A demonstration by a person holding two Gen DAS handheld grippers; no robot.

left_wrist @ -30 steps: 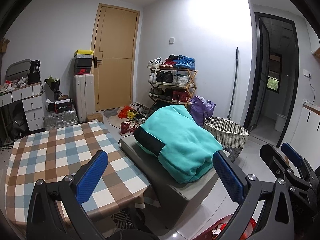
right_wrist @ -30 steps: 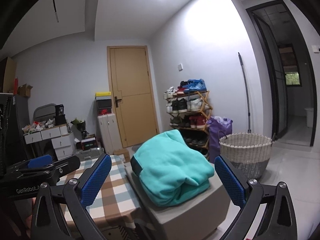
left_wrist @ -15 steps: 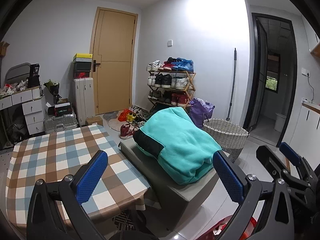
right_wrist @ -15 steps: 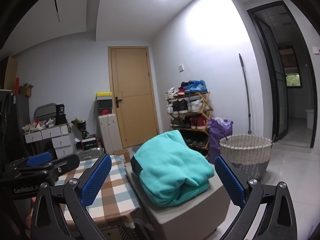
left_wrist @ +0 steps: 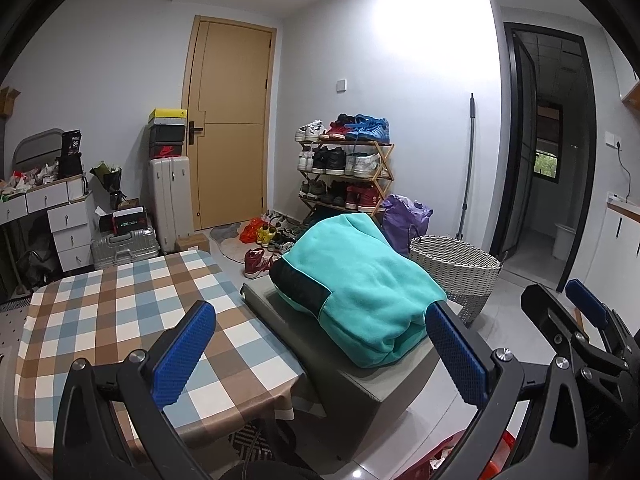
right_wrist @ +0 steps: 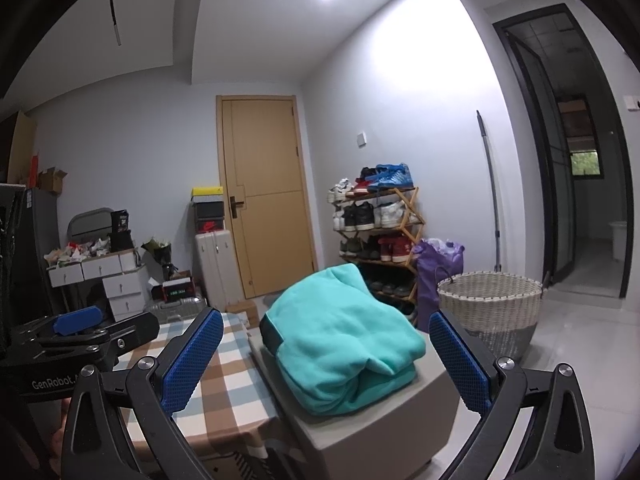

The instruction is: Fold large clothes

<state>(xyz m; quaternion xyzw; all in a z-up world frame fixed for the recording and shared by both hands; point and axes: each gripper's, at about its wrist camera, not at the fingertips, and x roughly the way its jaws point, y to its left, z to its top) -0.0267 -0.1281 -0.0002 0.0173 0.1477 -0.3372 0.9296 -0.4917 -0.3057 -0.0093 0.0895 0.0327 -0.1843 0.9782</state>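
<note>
Both claws, left claw [left_wrist: 320, 352] and right claw [right_wrist: 326, 360], hang wide apart and empty, near the folded teal sweatshirt [left_wrist: 356, 284] on its grey ottoman [right_wrist: 380, 428].

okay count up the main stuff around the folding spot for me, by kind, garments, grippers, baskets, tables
Garments: 1, the teal sweatshirt folded on the grey ottoman.
Hand-held grippers: 2, the left hand-held gripper and the right hand-held gripper, both open and empty.
Baskets: 1, the woven basket.
Tables: 1, the checked table.
Total: 5
</note>
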